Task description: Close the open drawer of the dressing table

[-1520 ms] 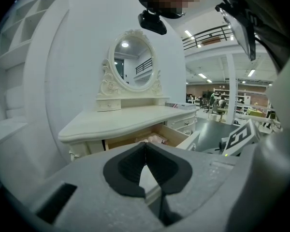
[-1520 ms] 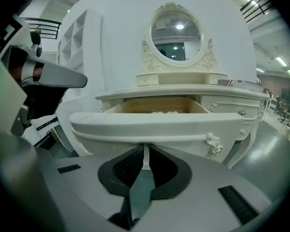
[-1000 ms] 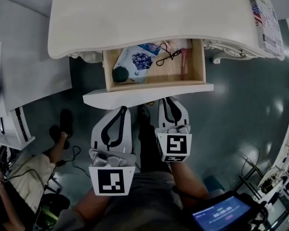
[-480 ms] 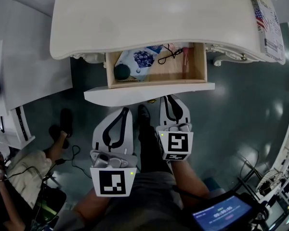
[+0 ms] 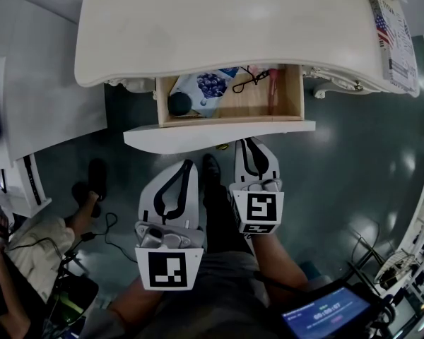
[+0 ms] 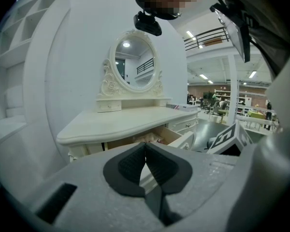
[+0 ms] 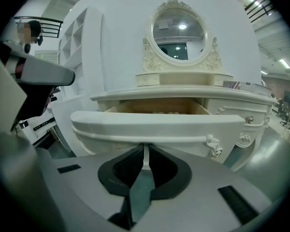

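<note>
Jaws of our left gripper (image 5: 186,164) were pressed together, empty; our right gripper (image 5: 248,143), jaws nearly together too, had its tip just beside the front of the open drawer (image 5: 198,137), pulled out from the dressing table (image 5: 219,27).

Three cameras, one cream dressing table (image 5: 226,20)
Head view looks steeply down into its open wooden drawer (image 5: 230,108); both gripper views face that drawer, low and near.

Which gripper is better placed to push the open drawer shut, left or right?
Right. The right gripper is nearly at the drawer front, facing it squarely; the left gripper is farther back.
</note>
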`<act>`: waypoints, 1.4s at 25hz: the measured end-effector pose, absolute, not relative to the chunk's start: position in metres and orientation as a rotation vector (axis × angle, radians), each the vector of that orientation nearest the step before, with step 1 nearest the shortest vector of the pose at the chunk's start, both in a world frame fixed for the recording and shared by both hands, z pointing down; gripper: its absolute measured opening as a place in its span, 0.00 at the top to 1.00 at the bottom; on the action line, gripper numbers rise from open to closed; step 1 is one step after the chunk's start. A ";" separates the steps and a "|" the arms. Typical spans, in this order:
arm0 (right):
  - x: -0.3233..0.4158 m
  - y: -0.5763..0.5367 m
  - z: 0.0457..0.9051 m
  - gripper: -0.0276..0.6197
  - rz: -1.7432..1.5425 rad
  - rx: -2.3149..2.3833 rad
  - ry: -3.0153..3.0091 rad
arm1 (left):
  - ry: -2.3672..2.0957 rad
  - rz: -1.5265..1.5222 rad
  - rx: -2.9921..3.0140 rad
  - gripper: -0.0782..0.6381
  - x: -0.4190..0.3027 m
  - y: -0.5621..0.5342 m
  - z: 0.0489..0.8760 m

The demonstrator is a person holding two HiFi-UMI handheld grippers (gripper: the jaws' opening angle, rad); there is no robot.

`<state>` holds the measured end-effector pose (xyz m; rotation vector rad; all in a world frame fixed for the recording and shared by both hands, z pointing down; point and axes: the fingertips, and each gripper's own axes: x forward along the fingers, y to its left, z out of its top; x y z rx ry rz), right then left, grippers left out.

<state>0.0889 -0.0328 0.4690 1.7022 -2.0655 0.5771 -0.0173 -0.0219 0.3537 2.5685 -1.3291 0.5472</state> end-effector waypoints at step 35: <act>0.094 -0.054 0.470 0.93 0.559 1.683 -2.083 | -1.350 0.541 2.533 0.87 -0.012 -0.028 0.354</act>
